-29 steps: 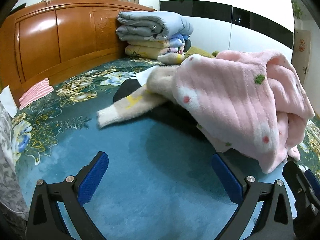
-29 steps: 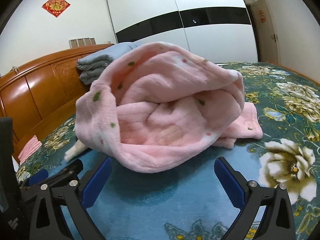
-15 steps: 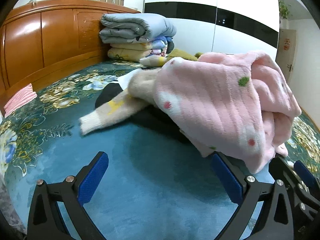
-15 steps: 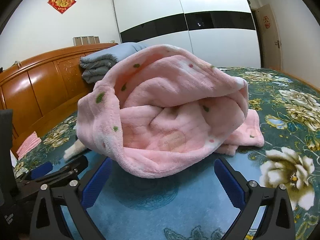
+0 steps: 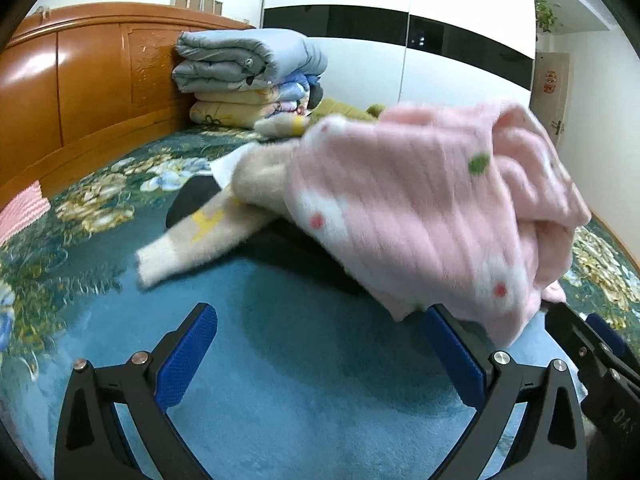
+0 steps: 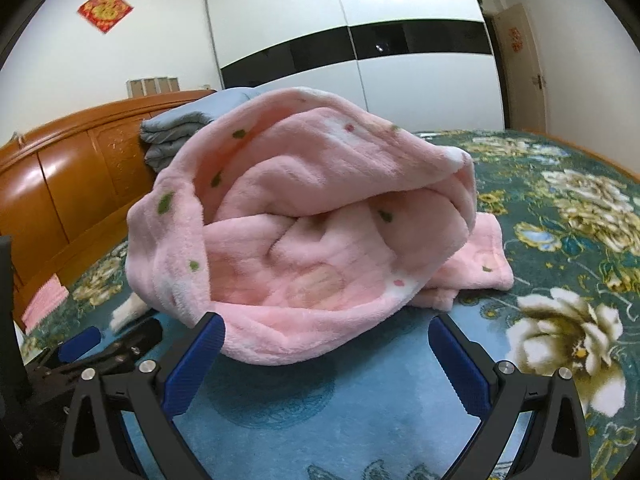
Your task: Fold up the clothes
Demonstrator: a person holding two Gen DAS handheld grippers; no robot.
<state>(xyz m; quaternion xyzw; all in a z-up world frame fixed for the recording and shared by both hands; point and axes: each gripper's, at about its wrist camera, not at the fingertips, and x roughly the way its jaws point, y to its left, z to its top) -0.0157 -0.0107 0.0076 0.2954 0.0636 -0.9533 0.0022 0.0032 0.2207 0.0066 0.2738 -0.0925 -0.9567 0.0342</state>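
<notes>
A crumpled pink fleece garment (image 6: 312,232) with green and red dots lies heaped on the blue floral bedspread (image 6: 320,412); it also shows in the left wrist view (image 5: 420,208). A beige fuzzy sleeve (image 5: 208,236) and a dark garment (image 5: 192,200) stick out from under it. My left gripper (image 5: 320,360) is open and empty, its right finger at the pink hem. My right gripper (image 6: 326,364) is open and empty, just in front of the pink heap, left fingertip touching its edge.
A wooden headboard (image 5: 80,92) runs along the left. Folded quilts (image 5: 248,76) are stacked against it. A small pink cloth (image 5: 20,212) lies at the bed's left edge. White and black wardrobe doors (image 6: 360,60) stand behind the bed.
Both grippers have moved closer to the pink garment, which looms larger in both views. Both stay open.
</notes>
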